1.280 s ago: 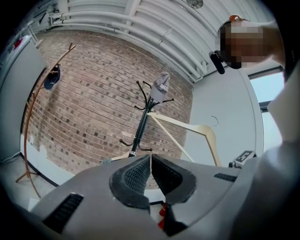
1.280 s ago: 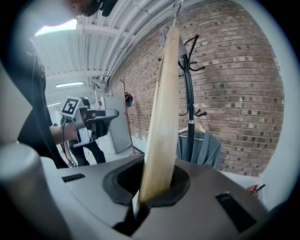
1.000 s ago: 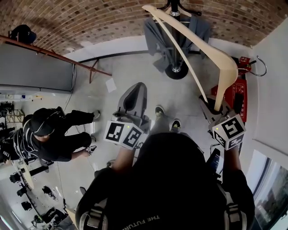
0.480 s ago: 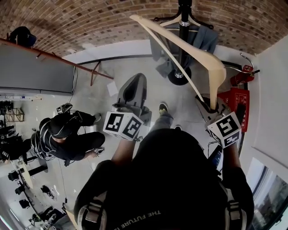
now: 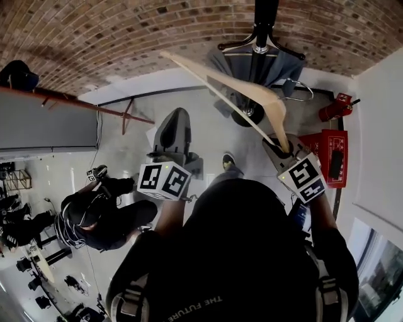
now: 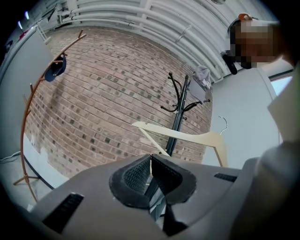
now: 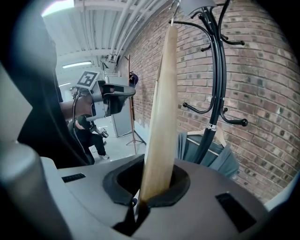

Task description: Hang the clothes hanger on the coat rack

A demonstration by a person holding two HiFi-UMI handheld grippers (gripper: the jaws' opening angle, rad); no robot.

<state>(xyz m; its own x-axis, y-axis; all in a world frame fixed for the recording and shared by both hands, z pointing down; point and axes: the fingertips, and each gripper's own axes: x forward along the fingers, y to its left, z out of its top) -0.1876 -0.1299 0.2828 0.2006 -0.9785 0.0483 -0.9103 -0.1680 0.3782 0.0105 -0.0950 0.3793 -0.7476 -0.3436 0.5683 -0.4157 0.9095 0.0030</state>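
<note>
Hanger point(image 5: 272, 104) nearer coat rack point(image 5: 264, 19) | right tool point(image 7: 152, 187) clamps its end | left tool point(image 6: 151, 168) closed

Extending left arm point(image 5: 168, 217) and right arm point(image 5: 322, 215) forward, elbows bending. Pointing left gripper point(image 5: 177, 119) ahead, jaws sitting together, gripping nothing. Angling right gripper point(image 5: 278, 148) upward, jaws clamping end of clothes hanger point(image 5: 249, 94).
</note>
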